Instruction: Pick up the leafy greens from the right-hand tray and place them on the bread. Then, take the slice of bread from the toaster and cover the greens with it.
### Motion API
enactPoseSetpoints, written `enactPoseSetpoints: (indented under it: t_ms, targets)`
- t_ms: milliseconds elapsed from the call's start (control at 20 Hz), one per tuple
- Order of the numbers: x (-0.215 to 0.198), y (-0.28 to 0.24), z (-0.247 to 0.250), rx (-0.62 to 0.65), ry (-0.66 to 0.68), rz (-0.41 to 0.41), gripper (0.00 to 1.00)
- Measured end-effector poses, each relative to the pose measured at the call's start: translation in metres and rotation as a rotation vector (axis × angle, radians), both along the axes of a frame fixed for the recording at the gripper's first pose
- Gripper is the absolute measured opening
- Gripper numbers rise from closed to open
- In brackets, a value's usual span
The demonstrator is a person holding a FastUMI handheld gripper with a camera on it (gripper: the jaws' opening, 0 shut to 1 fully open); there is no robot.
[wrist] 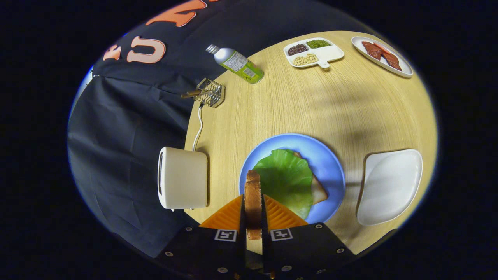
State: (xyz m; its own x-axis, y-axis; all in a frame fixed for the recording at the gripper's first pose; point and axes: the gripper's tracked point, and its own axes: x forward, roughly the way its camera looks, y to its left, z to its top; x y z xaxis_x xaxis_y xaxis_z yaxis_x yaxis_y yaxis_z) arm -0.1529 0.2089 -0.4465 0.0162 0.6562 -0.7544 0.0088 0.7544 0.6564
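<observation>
The gripper (253,217) is closed down to a narrow gap, both fingers pressing on the flat faces of a slice of bread (253,198) that stands on edge between them, its browned crust running up and forward past the fingertips. The slice hangs above the near-left rim of a blue plate (330,159), which sits on the light wooden table (311,101) just ahead of the fingers. On that plate lies a broad, bright green lettuce leaf (287,179), slightly crinkled, with pale veins, spread over a second slice of bread (319,191) whose pale corner shows from under the leaf's right side. The held slice's top edge stands just left of the leaf, overlapping the leaf's edge in the view; whether they touch cannot be told. To the left of the plate stands a cream-white toaster (183,178), its white cord (198,128) running back toward a small wire rack (210,92). To the right of the plate lies a white tray (389,186). Farther back on the table lie a green-labelled metal bottle (237,64) on its side, a divided white dish (313,52) holding beans and seeds, and a white plate with reddish meat slices (383,56).
</observation>
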Motion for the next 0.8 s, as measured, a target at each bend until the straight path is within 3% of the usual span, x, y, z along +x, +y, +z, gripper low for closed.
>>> enactPoseSetpoints:
  t_ms: [50, 150, 400, 600, 800]
  targets:
    - [0.004, -0.004, -0.005, -0.022, -0.020, -0.009, 0.18]
    - [0.012, -0.011, -0.013, -0.060, -0.055, -0.028, 0.29]
    - [0.037, -0.010, 0.008, -0.032, -0.116, -0.108, 0.68]
    - [0.054, -0.022, 0.035, -0.066, -0.223, -0.100, 0.80]
    - [0.072, -0.030, 0.082, -0.068, -0.361, -0.104, 0.85]
